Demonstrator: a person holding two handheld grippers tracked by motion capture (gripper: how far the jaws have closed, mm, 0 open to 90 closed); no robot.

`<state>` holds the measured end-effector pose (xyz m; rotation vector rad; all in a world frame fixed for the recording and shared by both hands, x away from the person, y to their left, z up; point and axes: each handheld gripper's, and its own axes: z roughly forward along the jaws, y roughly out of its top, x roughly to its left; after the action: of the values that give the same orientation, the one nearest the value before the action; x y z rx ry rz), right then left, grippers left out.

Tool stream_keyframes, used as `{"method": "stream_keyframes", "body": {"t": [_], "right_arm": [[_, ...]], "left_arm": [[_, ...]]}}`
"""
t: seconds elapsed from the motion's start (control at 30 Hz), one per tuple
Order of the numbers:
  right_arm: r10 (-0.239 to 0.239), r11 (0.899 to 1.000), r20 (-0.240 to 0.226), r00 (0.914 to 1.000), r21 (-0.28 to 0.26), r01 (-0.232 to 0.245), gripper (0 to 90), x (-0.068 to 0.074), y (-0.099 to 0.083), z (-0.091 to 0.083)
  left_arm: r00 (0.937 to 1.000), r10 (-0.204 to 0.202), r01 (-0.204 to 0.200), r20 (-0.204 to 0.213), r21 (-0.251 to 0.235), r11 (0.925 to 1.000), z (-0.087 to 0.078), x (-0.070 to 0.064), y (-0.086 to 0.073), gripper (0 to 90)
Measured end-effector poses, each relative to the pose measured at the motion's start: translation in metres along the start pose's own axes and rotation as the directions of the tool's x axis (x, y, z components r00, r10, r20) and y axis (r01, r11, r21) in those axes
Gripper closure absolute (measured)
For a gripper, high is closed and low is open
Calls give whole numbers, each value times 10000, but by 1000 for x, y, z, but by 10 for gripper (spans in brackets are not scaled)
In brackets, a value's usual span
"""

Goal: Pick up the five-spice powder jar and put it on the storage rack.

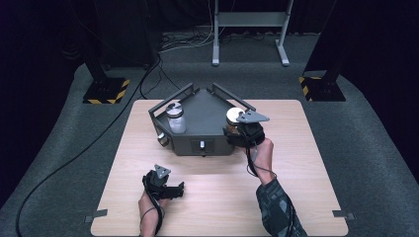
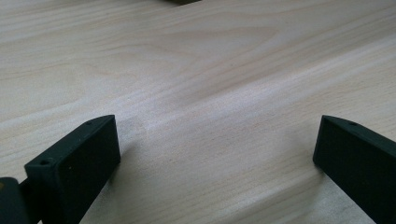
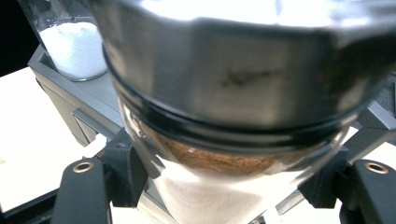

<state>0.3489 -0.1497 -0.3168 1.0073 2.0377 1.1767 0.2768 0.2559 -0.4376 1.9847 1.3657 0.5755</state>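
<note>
Right gripper (image 1: 236,129): jaws clamped on the glass body of a jar (image 3: 224,154) with a metal lid and brown contents, held at the right front corner of the rack (image 1: 202,143).
Left gripper (image 1: 165,190): jaws apart, nothing between them, low over the table (image 2: 196,70), well apart from the rack.
Second jar (image 1: 176,118): white contents, standing inside the rack on its left side.
Rack: dark grey, railed, at the table's far middle.

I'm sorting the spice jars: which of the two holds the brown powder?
The jar clamped in the right gripper at the rack's right side. The other jar, standing at the rack's left, holds white powder.
</note>
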Motion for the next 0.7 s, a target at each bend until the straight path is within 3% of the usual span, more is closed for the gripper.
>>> {"method": "stream_keyframes", "body": {"t": [0.7], "right_arm": [[16,9996,47,10000,279,-17,297,0,17,22]], "left_arm": [[10000,2,-2,19,-8,10000,0,0,0,2]]}}
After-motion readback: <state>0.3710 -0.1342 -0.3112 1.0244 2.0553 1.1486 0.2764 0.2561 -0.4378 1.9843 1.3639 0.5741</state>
